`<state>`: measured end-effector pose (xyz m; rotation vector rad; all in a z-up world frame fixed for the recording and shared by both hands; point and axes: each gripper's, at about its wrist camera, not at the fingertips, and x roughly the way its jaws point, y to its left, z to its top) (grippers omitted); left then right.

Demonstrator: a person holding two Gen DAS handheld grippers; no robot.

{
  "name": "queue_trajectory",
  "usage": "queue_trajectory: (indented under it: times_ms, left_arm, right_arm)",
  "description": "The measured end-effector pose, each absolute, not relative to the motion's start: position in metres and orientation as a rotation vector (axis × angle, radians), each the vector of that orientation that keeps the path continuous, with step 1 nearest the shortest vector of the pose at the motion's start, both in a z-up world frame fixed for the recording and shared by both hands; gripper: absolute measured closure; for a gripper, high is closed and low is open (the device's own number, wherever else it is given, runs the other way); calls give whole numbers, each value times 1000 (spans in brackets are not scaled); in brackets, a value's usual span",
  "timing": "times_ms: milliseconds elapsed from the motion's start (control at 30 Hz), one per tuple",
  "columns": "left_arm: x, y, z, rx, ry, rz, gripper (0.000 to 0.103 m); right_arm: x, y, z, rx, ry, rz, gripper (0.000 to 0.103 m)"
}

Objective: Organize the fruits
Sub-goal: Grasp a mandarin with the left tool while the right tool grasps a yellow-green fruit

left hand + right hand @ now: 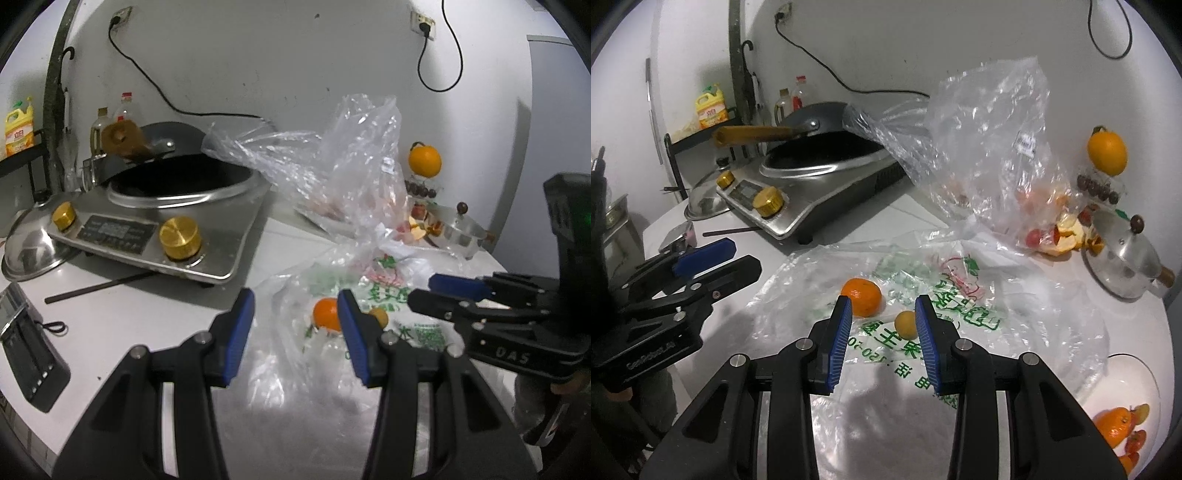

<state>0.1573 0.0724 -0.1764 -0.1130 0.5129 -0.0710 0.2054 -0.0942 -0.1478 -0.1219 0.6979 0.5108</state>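
A tangerine (862, 297) and a smaller yellow fruit (905, 325) lie on a flat, clear plastic bag with green print (960, 314) on the white counter. My right gripper (882, 302) hovers just in front of them, open, with nothing between its blue pads. In the left wrist view the tangerine (325, 314) and the small fruit (380, 315) peek out from behind the right finger of my left gripper (295, 299), which is open over the bag's edge. Each view also shows the other gripper: the right gripper (421, 291) and the left gripper (746, 254).
A white plate (1126, 360) holding fruit sits at the front right. A crumpled clear bag (990, 147) with peels stands behind. An induction cooker with a wok (177, 221), a steel lid (33, 247), a small pot (1123, 254) and a big orange (424, 160) ring the counter.
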Motion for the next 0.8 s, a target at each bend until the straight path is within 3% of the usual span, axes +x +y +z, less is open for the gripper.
queue_trajectory:
  times_ms: [667,800]
  left_arm:
    - [196,51,-186,-58,566,-141,55]
    - [200,43,-186,-39,573,-154,55]
  right_arm:
    - [262,-85,-209,-110,880,497,66]
    - [264,-86,-212,-104,892,506,76]
